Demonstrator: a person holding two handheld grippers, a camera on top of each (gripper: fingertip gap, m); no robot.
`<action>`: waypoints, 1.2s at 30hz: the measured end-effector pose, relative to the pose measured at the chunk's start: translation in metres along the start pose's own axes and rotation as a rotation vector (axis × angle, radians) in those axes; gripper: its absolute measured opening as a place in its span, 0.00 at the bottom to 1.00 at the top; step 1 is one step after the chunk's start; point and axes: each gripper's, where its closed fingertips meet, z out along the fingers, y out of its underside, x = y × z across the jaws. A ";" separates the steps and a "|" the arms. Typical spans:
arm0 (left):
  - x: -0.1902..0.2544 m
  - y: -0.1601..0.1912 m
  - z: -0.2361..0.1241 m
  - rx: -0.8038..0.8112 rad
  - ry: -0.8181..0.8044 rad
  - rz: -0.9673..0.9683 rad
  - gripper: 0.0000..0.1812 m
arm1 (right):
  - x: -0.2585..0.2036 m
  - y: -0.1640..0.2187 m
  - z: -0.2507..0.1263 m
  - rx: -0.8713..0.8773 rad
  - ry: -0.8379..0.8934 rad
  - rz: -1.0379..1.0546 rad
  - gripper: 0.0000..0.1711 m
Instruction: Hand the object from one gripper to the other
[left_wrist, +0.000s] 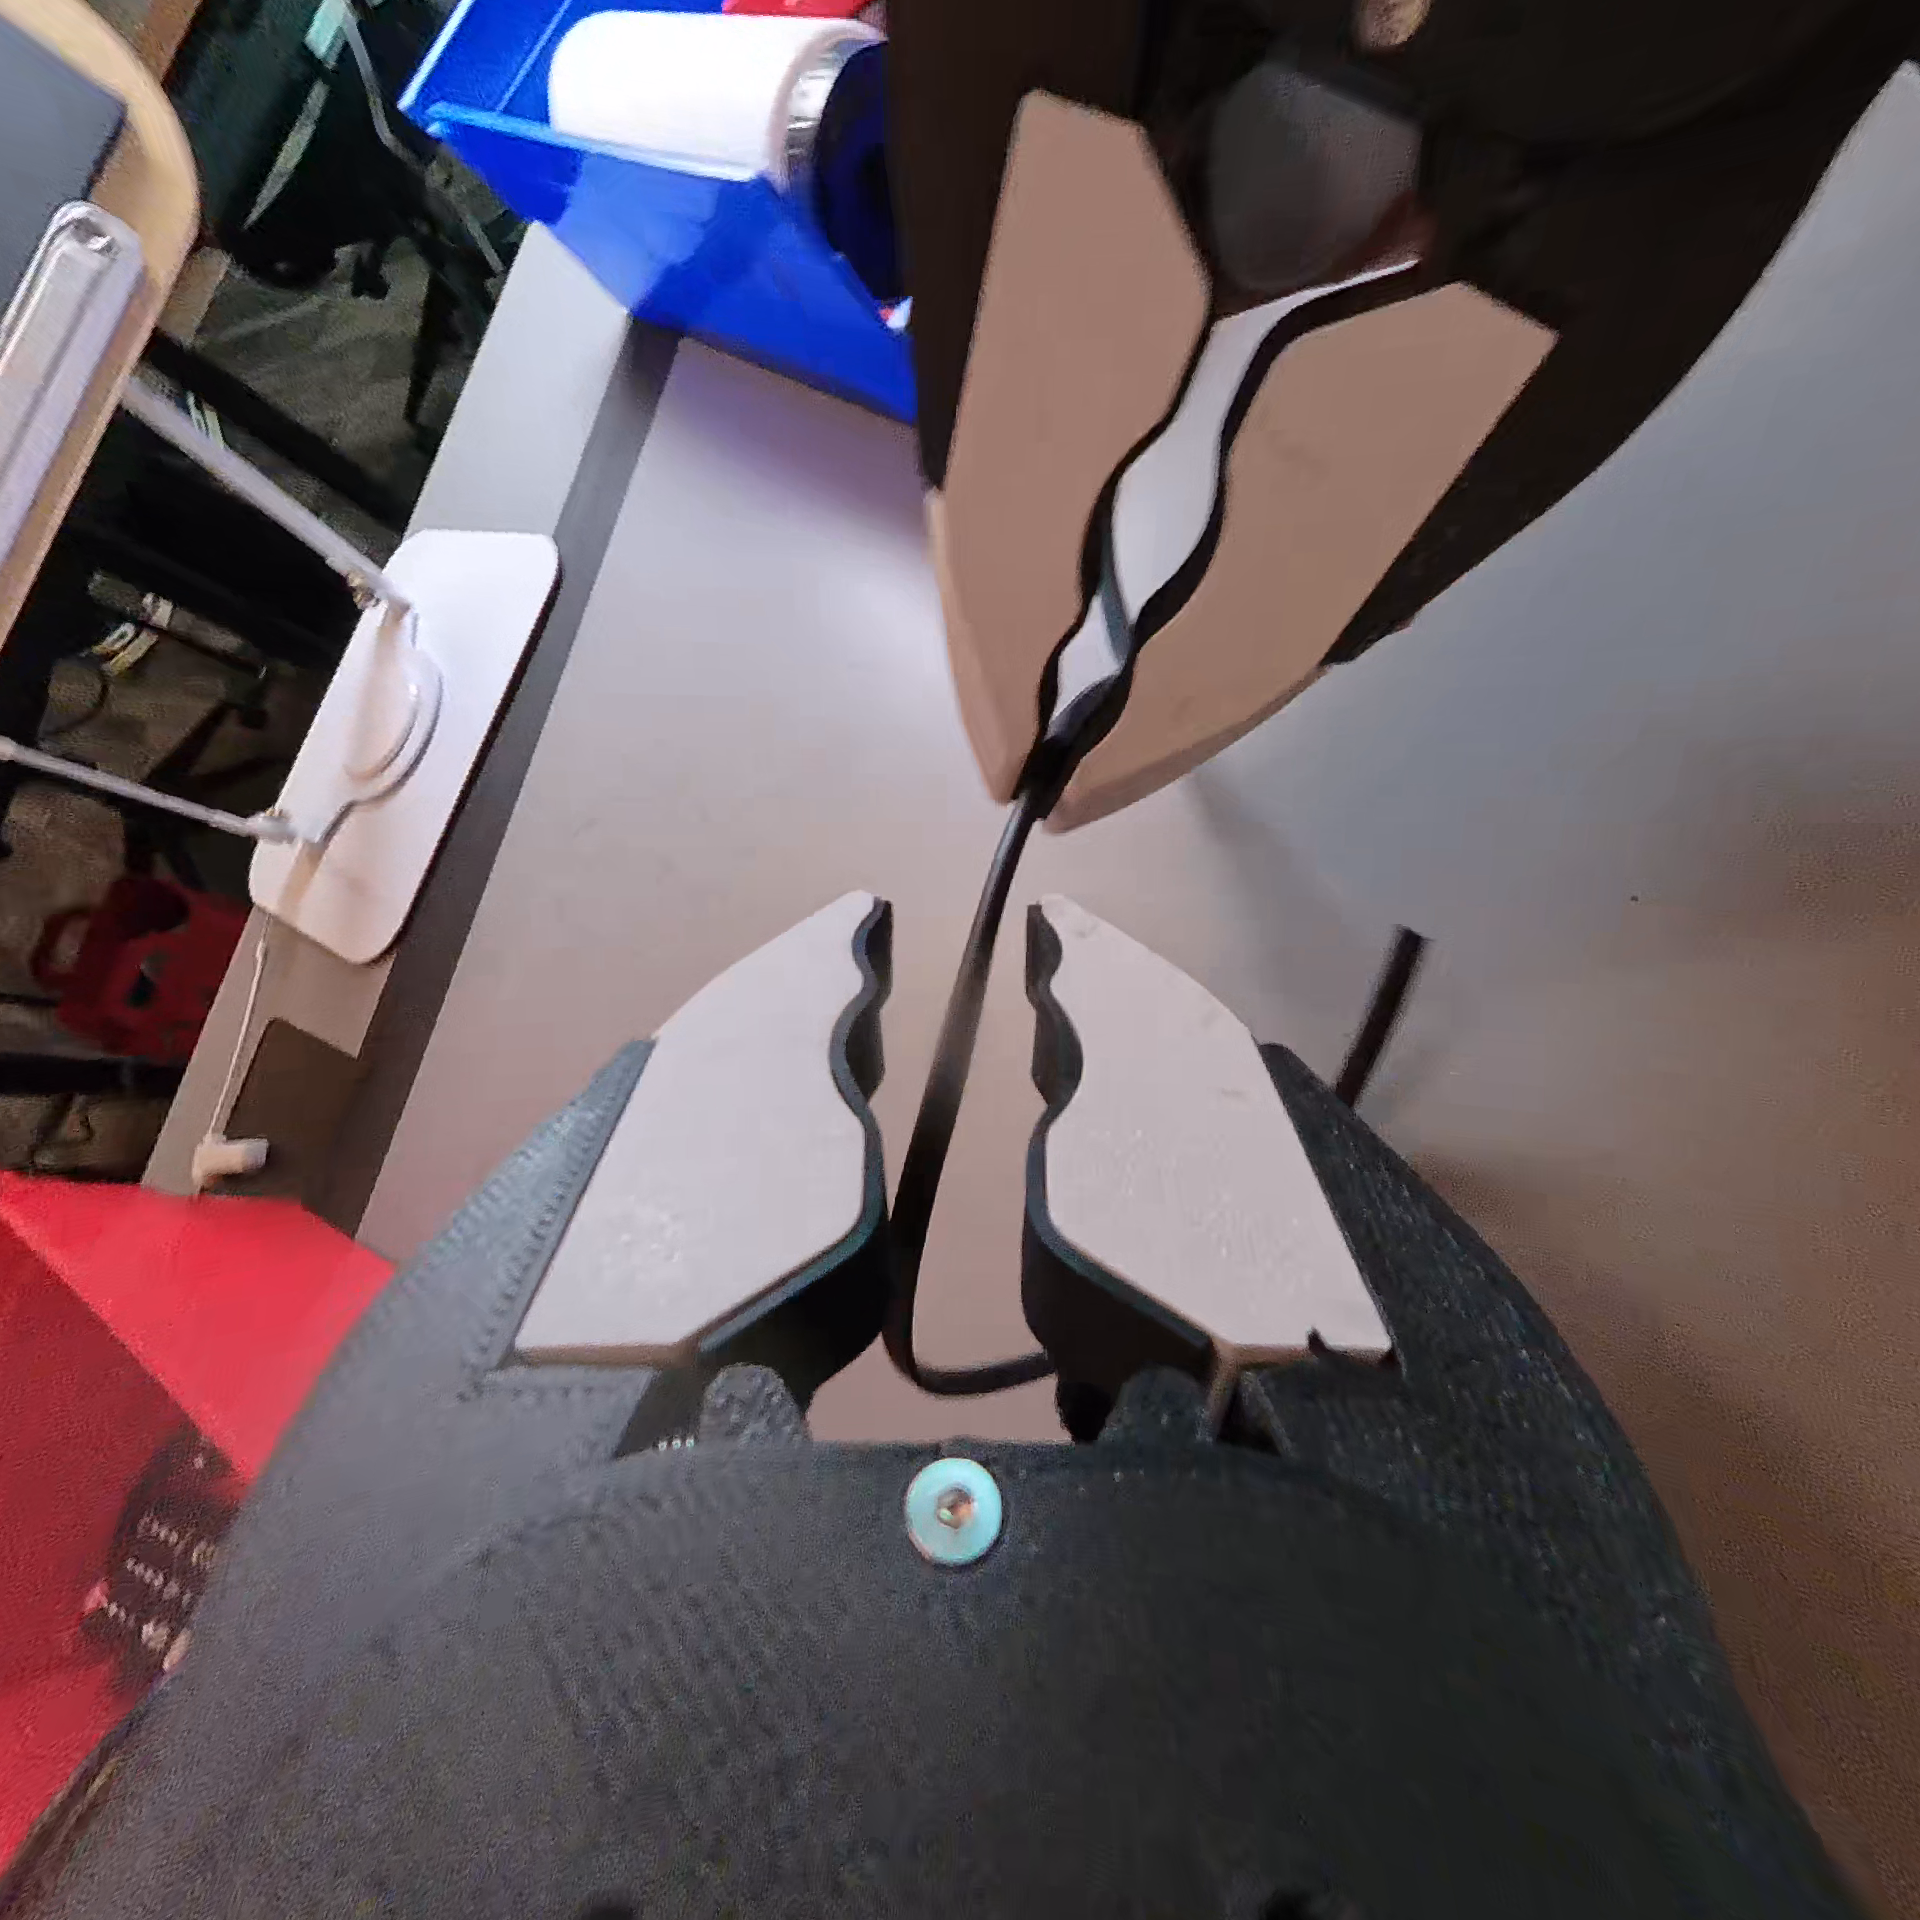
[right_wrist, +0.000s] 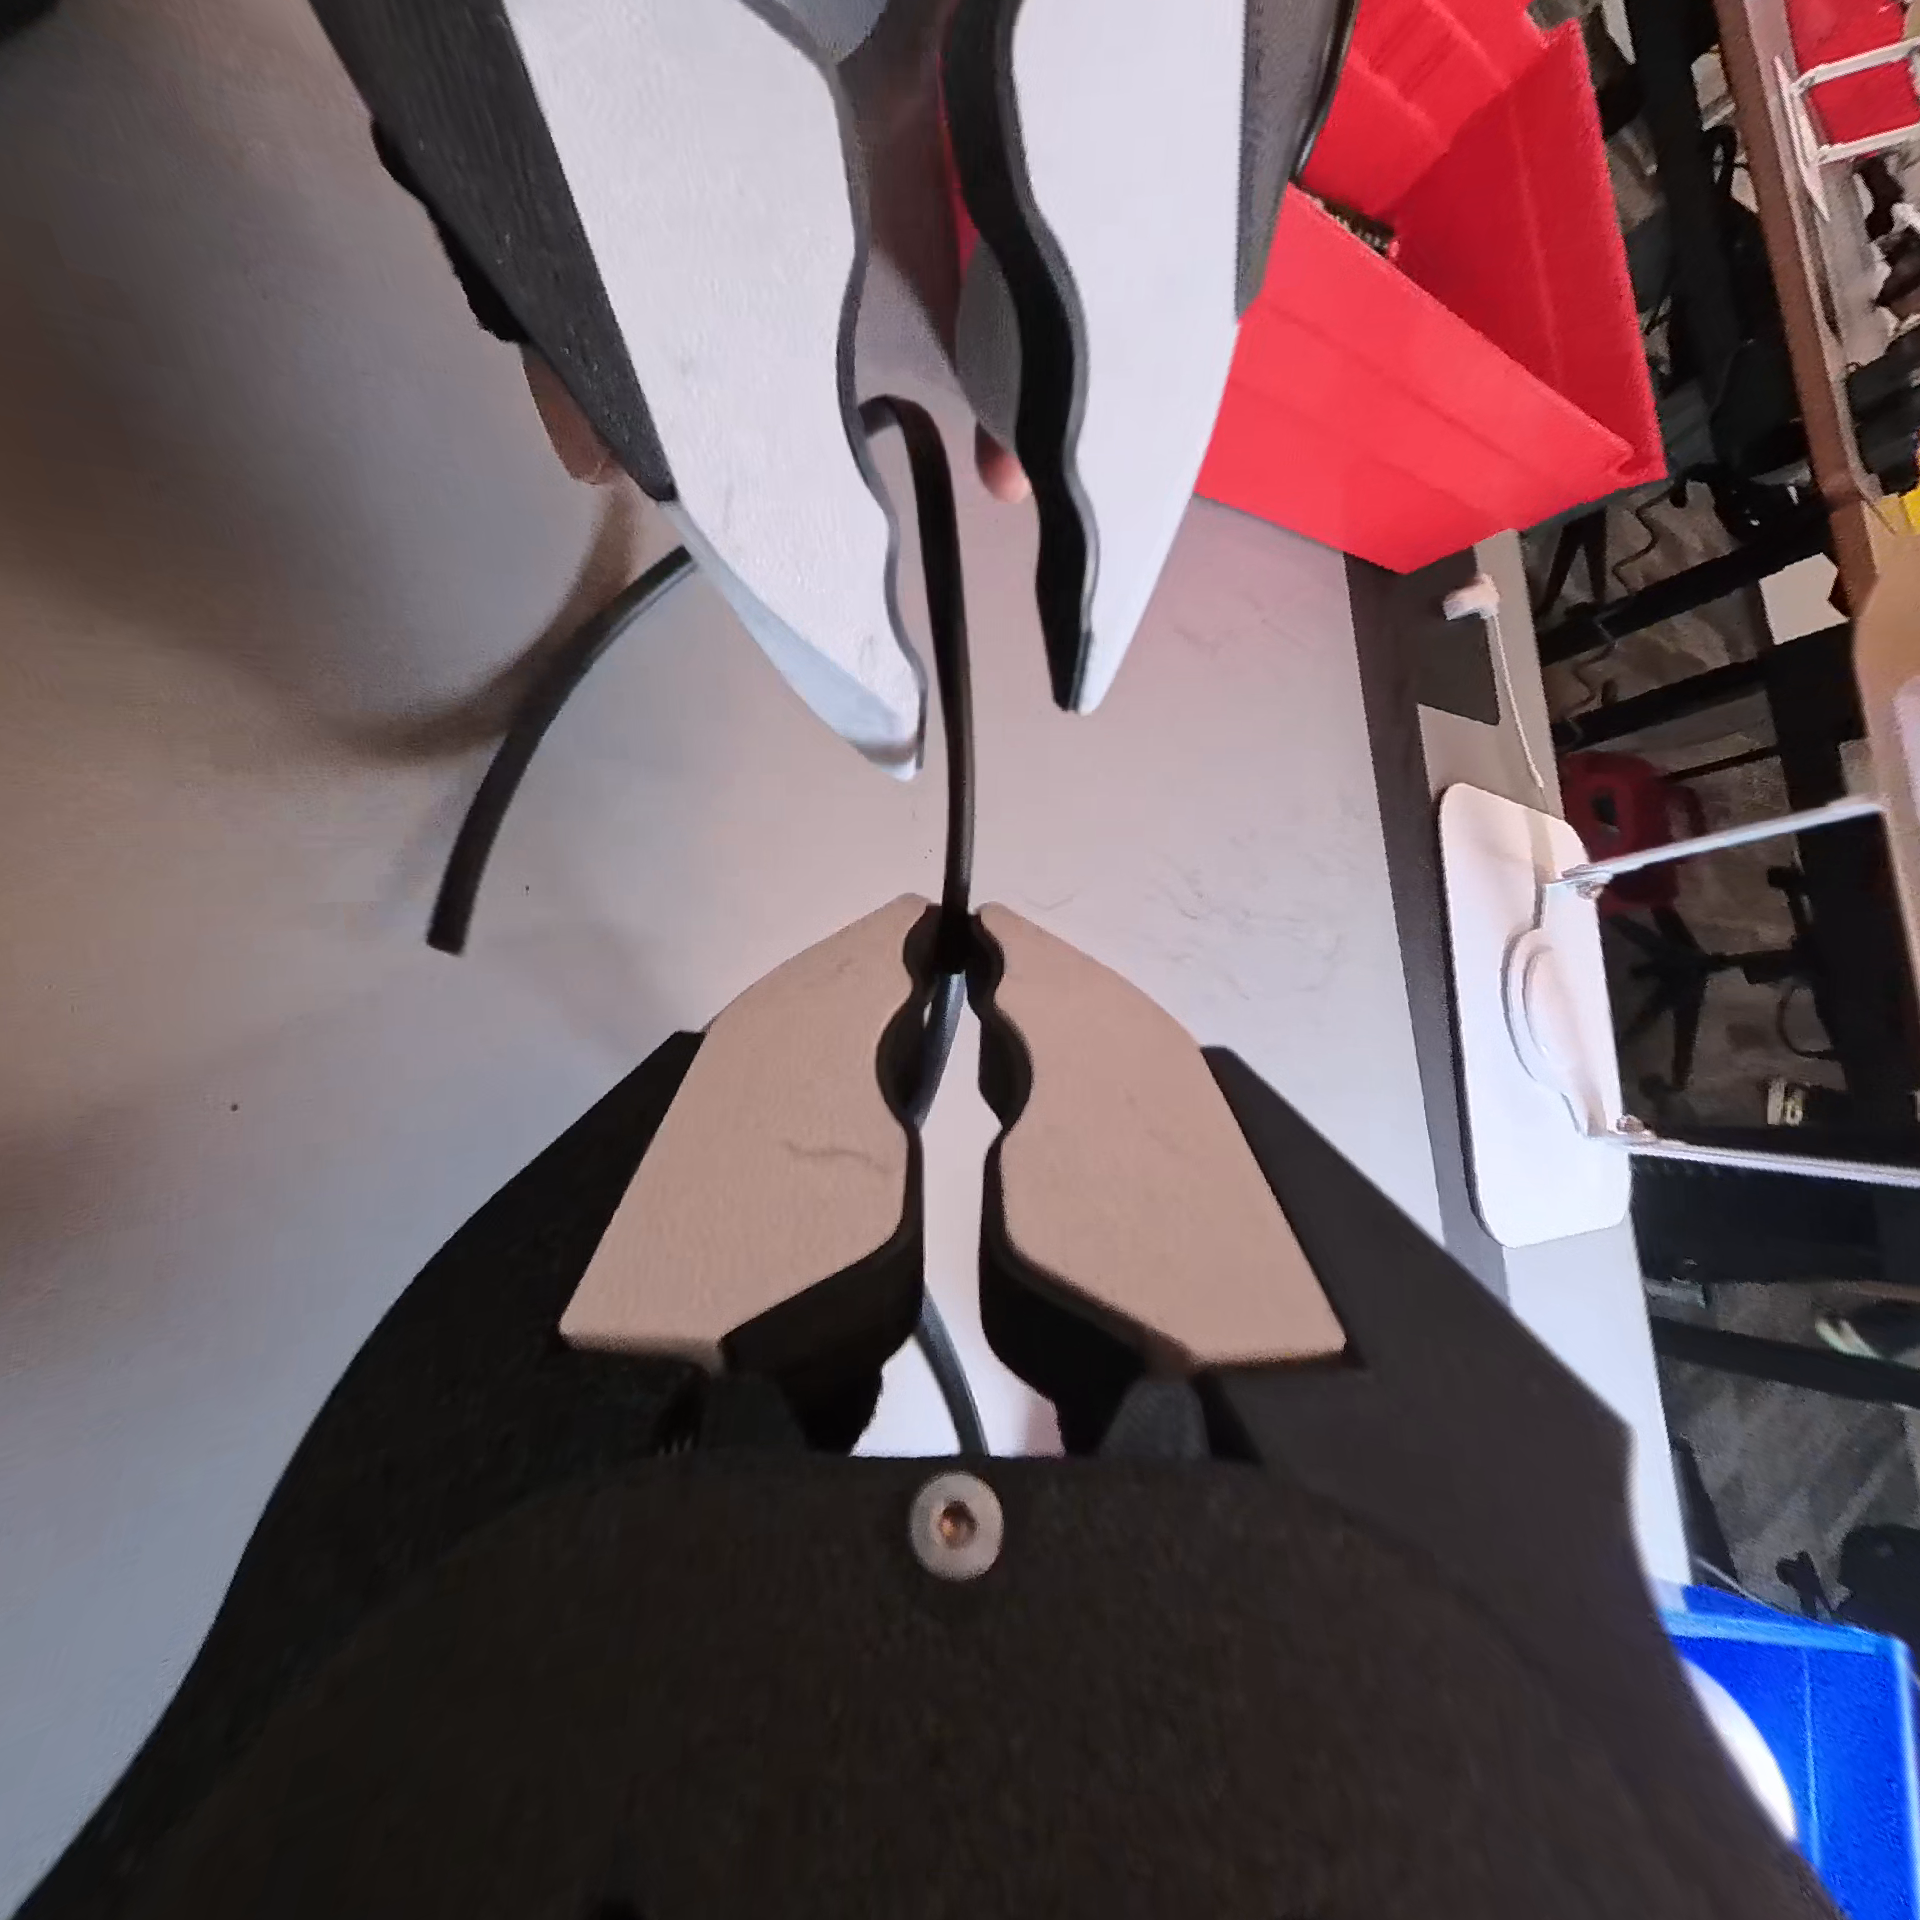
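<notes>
Your right gripper (right_wrist: 951, 914) has its fingers pressed together on a black cable (right_wrist: 954, 727), pinching it at the fingertips; a further length of the cable runs back between the fingers toward the gripper body. Your left gripper (left_wrist: 958, 909) faces it tip to tip, fingers spread, with the cable passing through the gap. The right wrist view shows the cable lying close along one finger's inner edge; contact cannot be confirmed. The cable bends near the base of the left fingers, and its free end hangs above the grey table (right_wrist: 208, 1039). A blue bin (left_wrist: 707, 249) holding a white roll (left_wrist: 686, 94) stands at the table's far edge, and a white lamp base (left_wrist: 416, 727) sits at the side edge. Red bins (right_wrist: 1403, 416) stand beside the table.
</notes>
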 end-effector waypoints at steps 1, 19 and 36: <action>0.005 -0.002 0.001 0.000 0.011 0.023 0.12 | -0.002 -0.002 0.001 -0.001 -0.003 -0.011 0.02; 0.016 -0.007 0.002 0.027 0.056 0.051 0.03 | -0.010 -0.005 -0.001 0.015 -0.052 -0.008 0.02; -0.005 -0.004 -0.012 0.017 -0.004 0.060 0.16 | 0.000 0.022 -0.007 -0.150 -0.038 0.025 0.02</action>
